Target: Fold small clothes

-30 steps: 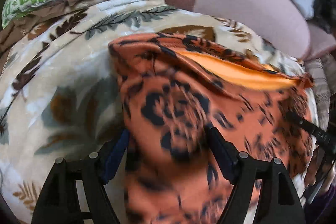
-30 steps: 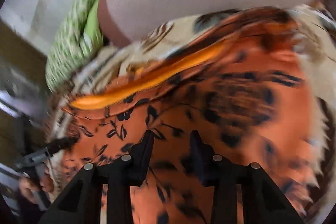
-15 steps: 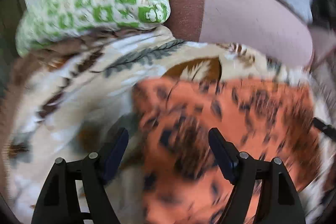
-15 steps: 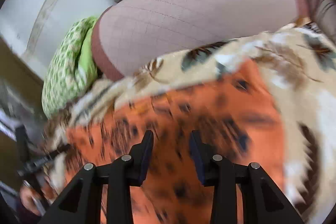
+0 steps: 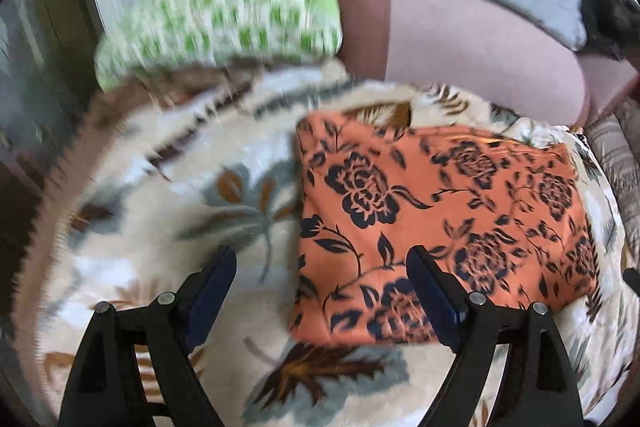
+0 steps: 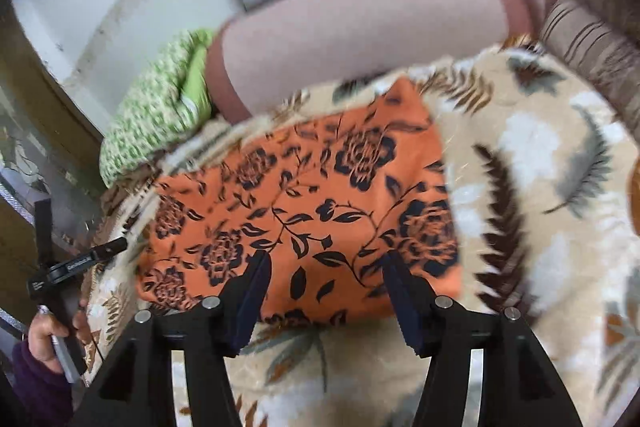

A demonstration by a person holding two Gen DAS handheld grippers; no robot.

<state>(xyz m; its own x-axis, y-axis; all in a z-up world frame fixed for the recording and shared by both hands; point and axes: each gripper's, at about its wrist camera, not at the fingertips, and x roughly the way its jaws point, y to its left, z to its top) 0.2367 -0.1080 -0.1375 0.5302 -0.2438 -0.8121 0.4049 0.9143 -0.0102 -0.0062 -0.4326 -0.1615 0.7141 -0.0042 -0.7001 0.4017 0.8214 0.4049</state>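
The orange cloth (image 5: 436,223) lies flat on the leaf-patterned blanket (image 5: 168,211), folded to a rectangle, its long side running across in front of me — black roses and vines on orange. My left gripper (image 5: 320,287) and right gripper (image 6: 326,285) both hover above it, jaws just opening, nothing between them. Behind sit a green pillow (image 5: 224,11) and a pink cushion (image 6: 360,39); nothing blocks the cloth.

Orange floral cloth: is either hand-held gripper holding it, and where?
Neither. The left hand-held gripper and right hand-held gripper have just been opening; both hang above the orange floral cloth, nothing between their fingers.
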